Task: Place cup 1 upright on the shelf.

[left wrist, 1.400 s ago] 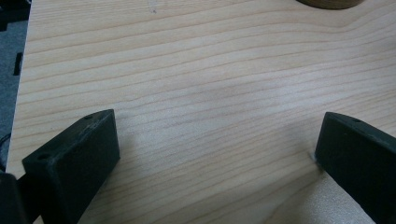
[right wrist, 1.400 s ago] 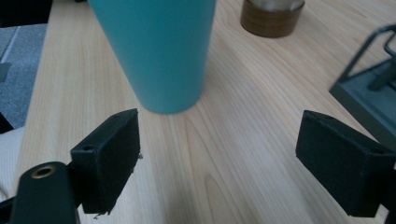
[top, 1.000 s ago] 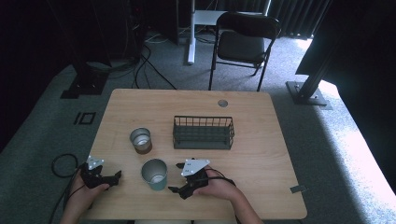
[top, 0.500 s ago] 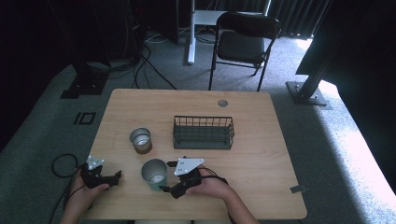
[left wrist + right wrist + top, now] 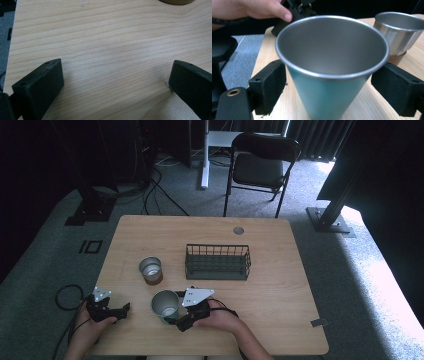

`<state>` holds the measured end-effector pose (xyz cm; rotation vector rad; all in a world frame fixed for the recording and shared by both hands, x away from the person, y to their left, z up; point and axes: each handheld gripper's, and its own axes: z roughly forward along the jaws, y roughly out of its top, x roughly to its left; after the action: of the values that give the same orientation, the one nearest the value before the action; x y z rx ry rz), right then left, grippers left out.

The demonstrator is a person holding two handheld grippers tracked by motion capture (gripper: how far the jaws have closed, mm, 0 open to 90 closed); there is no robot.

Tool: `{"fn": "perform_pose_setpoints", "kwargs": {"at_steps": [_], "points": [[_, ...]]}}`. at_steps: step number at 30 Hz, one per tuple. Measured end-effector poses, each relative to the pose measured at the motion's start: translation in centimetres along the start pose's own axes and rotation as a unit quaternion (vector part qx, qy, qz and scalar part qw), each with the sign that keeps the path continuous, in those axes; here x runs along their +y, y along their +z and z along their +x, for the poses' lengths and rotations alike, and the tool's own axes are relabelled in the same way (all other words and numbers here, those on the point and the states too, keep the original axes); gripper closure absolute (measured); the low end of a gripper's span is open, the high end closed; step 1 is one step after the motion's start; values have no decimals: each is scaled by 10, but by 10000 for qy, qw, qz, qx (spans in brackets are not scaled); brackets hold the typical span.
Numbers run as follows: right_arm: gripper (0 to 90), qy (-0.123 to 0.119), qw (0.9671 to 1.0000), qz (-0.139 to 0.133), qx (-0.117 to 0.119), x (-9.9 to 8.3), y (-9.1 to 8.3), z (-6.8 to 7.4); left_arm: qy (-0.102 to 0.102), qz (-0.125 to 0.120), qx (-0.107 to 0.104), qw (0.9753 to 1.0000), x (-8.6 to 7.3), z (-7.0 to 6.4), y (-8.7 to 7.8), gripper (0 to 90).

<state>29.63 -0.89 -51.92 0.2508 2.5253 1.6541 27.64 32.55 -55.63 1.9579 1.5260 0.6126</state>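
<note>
Right now the blue metal cup (image 5: pixel 165 305) stands upright on the table (image 5: pixel 270 295), toward the person's edge, w/ the wire basket (image 5: pixel 217 262) as landmark: cup sits nearer the person than the basket and off its left end, well apart from it. Right gripper (image 5: pixel 176 321) is at the cup; in the right gripper view its jaws stand spread wide, one on each side of the cup (image 5: pixel 332 75), near the wall but not touching as far as I can tell, so nothing is held yet.

Handling, my guess: thin-walled steel, empty inside, so light and stiff, not fragile. Smooth tapered side probably slips, and since it narrows toward the base a squeeze low down could let it ride up or tip. Best hold prob. mid-wall or just under the rolled rim, pads square to the side.

Around it: a second metal cup (image 5: pixel 150 269) on a brown base sits left of the basket's near-left corner, near the blue cup but apart. It's the closest thing if the cup gets swung toward the basket; the basket's near wall is the other obstacle. Small round grommet (image 5: pixel 238 230) lies beyond the basket, out of the way.

Left gripper (image 5: pixel 122 310) rests low by the table's left-near corner, far from the basket, jaws wide apart over bare wood, holding nothing.
</note>
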Motion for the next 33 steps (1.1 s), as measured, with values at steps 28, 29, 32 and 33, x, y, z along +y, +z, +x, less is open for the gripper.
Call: {"fn": "perform_pose_setpoints", "kwargs": {"at_steps": [28,29,32,33], "points": [[130,-4,9996,-283,35,10,24,4,0,0,0,10000,0,0,0,5],[130,-42,9996,-268,42,10,24,4,1,-1,-2,10000,0,0,0,5],[131,146,9991,-395,47,16,21,4,-8,-7,-1,10000,0,0,0,5],[131,174,9989,-432,27,18,20,3,3,1,0,10000,0,0,0,5]]}}
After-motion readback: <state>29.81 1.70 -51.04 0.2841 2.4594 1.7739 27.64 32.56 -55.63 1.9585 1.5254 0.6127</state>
